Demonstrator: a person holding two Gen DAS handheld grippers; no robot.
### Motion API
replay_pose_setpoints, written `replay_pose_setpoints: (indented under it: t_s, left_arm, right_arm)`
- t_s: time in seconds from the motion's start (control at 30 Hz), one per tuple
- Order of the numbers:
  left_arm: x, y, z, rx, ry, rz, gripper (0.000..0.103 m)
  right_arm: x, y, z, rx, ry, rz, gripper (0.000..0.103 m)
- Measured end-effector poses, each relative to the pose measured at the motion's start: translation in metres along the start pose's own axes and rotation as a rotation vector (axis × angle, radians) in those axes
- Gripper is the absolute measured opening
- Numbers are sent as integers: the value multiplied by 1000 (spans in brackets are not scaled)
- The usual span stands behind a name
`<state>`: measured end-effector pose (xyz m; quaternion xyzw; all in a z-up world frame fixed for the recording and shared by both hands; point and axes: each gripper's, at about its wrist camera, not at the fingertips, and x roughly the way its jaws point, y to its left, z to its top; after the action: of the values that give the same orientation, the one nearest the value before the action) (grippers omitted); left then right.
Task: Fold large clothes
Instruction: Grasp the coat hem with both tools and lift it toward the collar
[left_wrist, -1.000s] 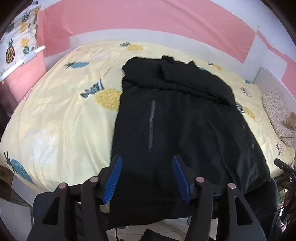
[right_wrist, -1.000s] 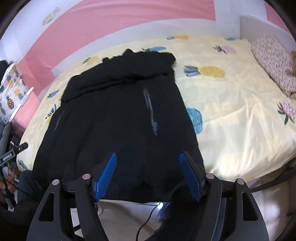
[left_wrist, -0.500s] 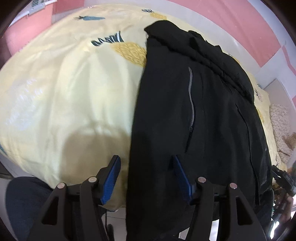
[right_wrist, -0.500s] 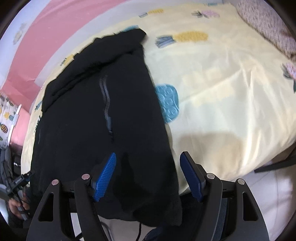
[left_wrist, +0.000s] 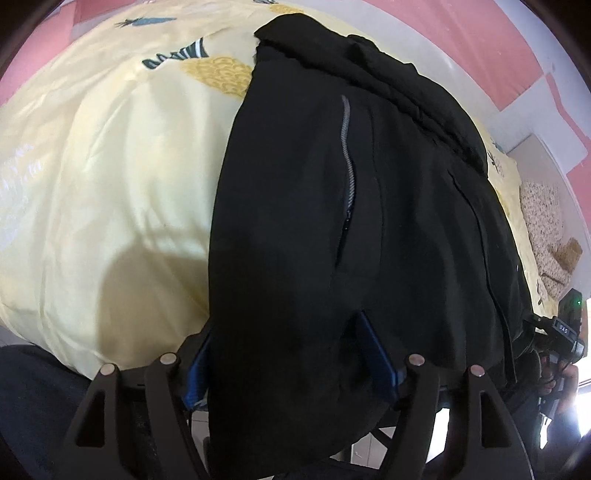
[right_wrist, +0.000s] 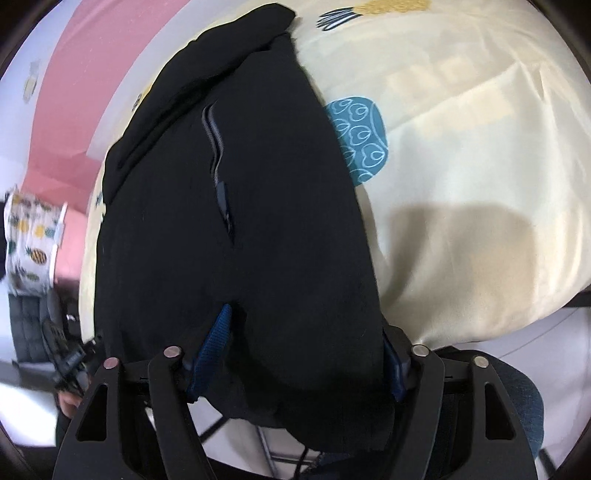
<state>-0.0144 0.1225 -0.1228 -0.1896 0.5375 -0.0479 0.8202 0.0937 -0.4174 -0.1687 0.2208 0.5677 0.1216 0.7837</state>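
A large black jacket (left_wrist: 314, 221) lies flat on the yellow pineapple-print bed cover (left_wrist: 110, 166), its hood end far away and its hem hanging over the near bed edge. My left gripper (left_wrist: 286, 356) straddles the hem's left corner. Its jaws are opening, and fabric drapes between the blue pads (left_wrist: 375, 354) without being pinched. In the right wrist view the same jacket (right_wrist: 240, 221) fills the middle. My right gripper (right_wrist: 303, 356) straddles the hem's right corner, jaws closing, cloth spanning the gap between its pads (right_wrist: 216, 343).
Zipped pockets (left_wrist: 347, 166) (right_wrist: 218, 162) run down the jacket's front. A speckled pillow (left_wrist: 546, 221) lies at the bed's right end. Pink wall stands behind the bed. The person's jeans-clad legs (left_wrist: 37, 406) (right_wrist: 524, 402) are close to the bed edge, with floor below.
Both grippers have come down and forward onto the jacket's near hem. The hem corners, earlier ahead of the pads, now sit between them. The left jaws are wider, the right ones slightly narrower.
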Motion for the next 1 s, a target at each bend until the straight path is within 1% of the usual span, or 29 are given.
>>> replay_pose_setpoints:
  t_s: [0.03,0.07,0.13,0.2,0.23,0.27,0.3,0.4,0.47,0.53,0.7,0.83,1.0]
  left_arm:
    - [-1,-1,0,4,-1,10,67]
    - [-2,-2,0,11,0,26,63]
    - [-7,-3,-1,8,-9,39,31]
    - [-17,-2,0,-13,-26,1,18]
    - [-24,-1,2,-22,-40,-13,16]
    - [-34,-1,4,-29,-66,-27,15]
    - [-45,-1,6,-36,-96,-46,15]
    - [-89,3,20,-75,-213,-150,15]
    - [-112,3,31,-76,-280,-173,14]
    - [-124,4,39,-80,-315,-192,14]
    - [-131,1,47,-83,-345,-217,14]
    - [-139,3,55,-105,-366,-240,14]
    - [-149,3,83,-126,-411,-273,14]
  right_arm:
    - [-1,1,0,-3,-3,-8,51]
    - [-3,3,-1,-7,-6,15,36]
    - [-7,8,-3,-14,-18,44,29]
    - [-14,16,-4,-33,-39,48,25]
    - [-21,18,-4,-29,-55,68,24]
    - [-25,21,-3,-31,-69,79,23]
    - [-38,24,-3,-39,-102,99,22]
    - [-69,30,1,-43,-183,157,21]
    - [-84,33,5,-51,-220,179,20]
    - [-92,37,14,-62,-244,194,20]
    - [-100,46,22,-94,-268,202,19]
    - [-108,53,29,-97,-300,217,19]
    - [-120,62,53,-85,-366,252,19]
